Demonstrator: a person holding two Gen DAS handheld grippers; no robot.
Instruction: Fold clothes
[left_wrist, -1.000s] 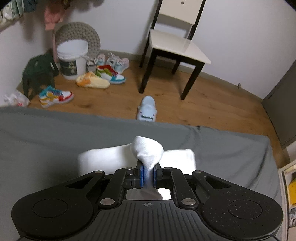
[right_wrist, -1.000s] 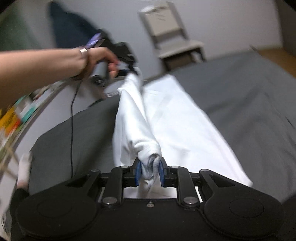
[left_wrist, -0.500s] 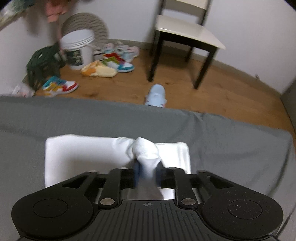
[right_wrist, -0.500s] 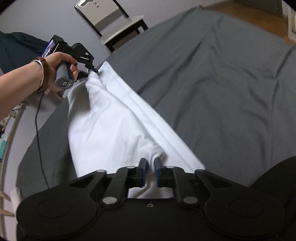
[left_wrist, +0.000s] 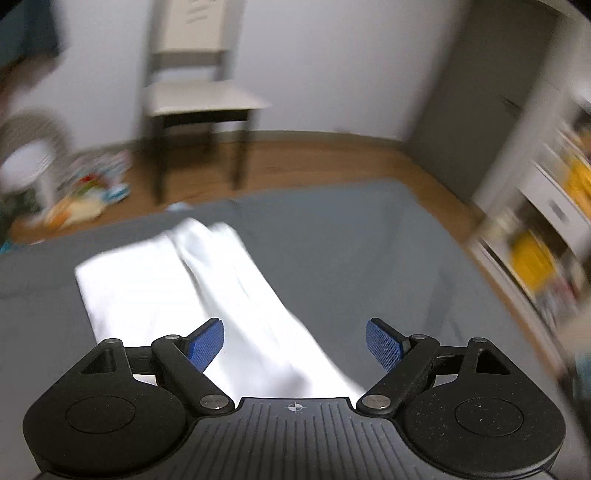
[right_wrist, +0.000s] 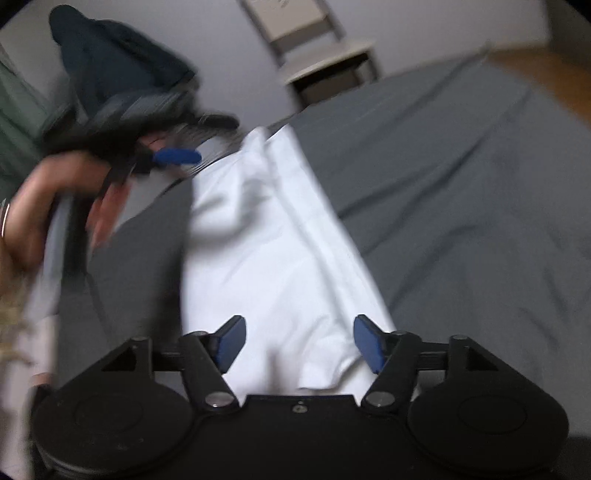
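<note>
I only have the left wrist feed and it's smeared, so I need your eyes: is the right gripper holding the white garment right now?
Observer: No. The right gripper is open, with the white garment lying flat on the grey bed between its blue pads.
Operator: Can you see my left gripper from that side?
Observer: Yes, the left gripper shows blurred at the garment's far end, off the cloth, held by a hand.
Operator: What's behind it? My view has nothing there.
Observer: Dark blue clothing hangs against the wall above that hand.
</note>
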